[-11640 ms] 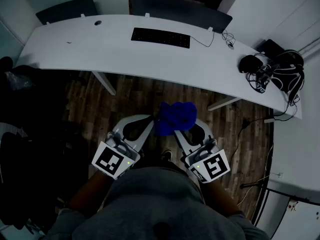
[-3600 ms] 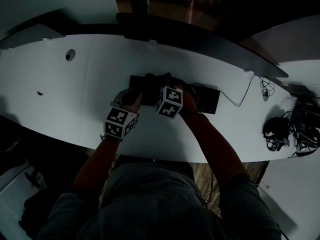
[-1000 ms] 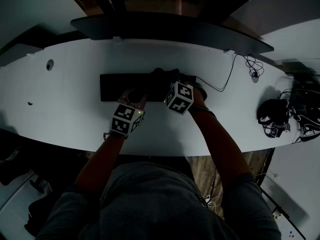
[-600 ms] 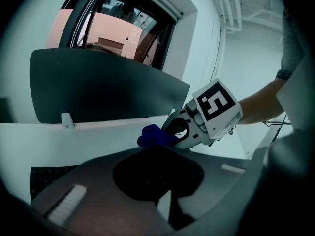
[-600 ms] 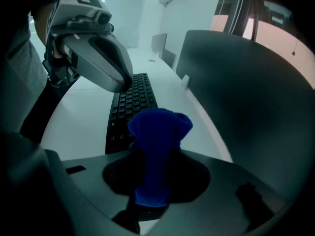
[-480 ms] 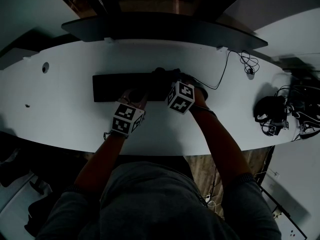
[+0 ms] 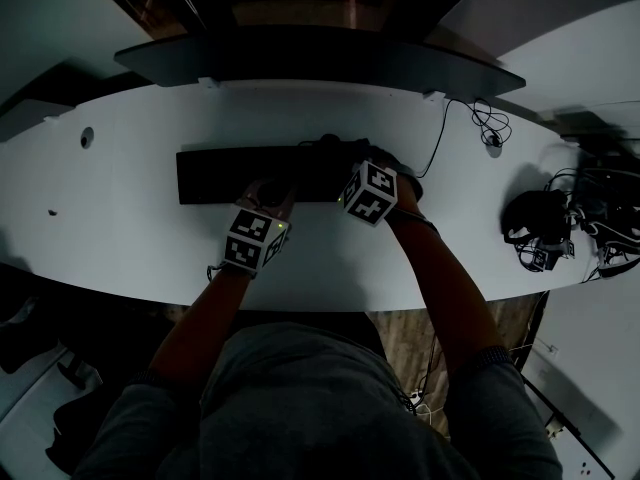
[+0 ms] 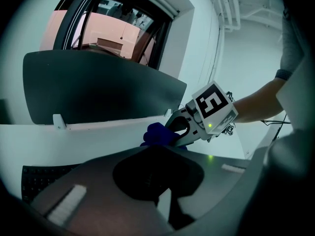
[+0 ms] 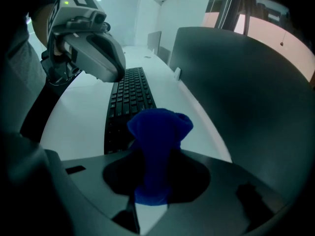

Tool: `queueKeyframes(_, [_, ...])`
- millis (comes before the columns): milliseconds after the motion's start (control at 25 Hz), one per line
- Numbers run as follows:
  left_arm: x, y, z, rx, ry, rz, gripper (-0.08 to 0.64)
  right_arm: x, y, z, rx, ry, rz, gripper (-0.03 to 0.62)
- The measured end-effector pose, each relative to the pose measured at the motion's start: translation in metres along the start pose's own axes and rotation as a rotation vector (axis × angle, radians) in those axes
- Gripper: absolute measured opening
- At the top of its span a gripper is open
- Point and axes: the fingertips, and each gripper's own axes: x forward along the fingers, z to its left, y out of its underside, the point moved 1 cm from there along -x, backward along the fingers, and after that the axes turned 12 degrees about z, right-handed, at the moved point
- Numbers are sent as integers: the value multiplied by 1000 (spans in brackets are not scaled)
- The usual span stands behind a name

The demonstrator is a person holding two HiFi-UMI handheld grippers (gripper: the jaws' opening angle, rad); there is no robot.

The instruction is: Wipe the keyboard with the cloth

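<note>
A black keyboard (image 7: 225,174) lies on the white desk (image 7: 120,228); its keys also show in the right gripper view (image 9: 129,95). My right gripper (image 7: 335,164) is shut on a bunched blue cloth (image 9: 158,146) and holds it down on the keyboard's right half. The same cloth (image 8: 158,134) shows in the left gripper view under the right gripper's jaws. My left gripper (image 7: 270,192) rests at the keyboard's near edge, left of the right one. Its jaws look shut, with nothing between them.
A dark partition (image 7: 320,58) runs along the desk's far edge. The keyboard's cable (image 7: 440,143) trails right toward headphones and tangled wires (image 7: 545,230). A cable hole (image 7: 87,138) sits at the desk's left. Wooden floor (image 7: 400,333) shows below the near edge.
The right gripper has slid a little to the right along the keyboard with the cloth in it. The left gripper has barely moved.
</note>
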Motion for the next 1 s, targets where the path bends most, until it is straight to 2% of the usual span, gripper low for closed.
queueKeyframes(400, [4, -6, -15, 4, -7, -4, 9, -5, 31, -8, 33, 12, 20, 130])
queueKeyframes(760, [-13, -11, -27, 8, -37, -29, 9, -15, 65, -13, 32, 48, 83, 130])
queueKeyframes(1000, [-46, -16, -33, 12, -78, -64, 9, -67, 41, -12, 49, 93, -24, 130])
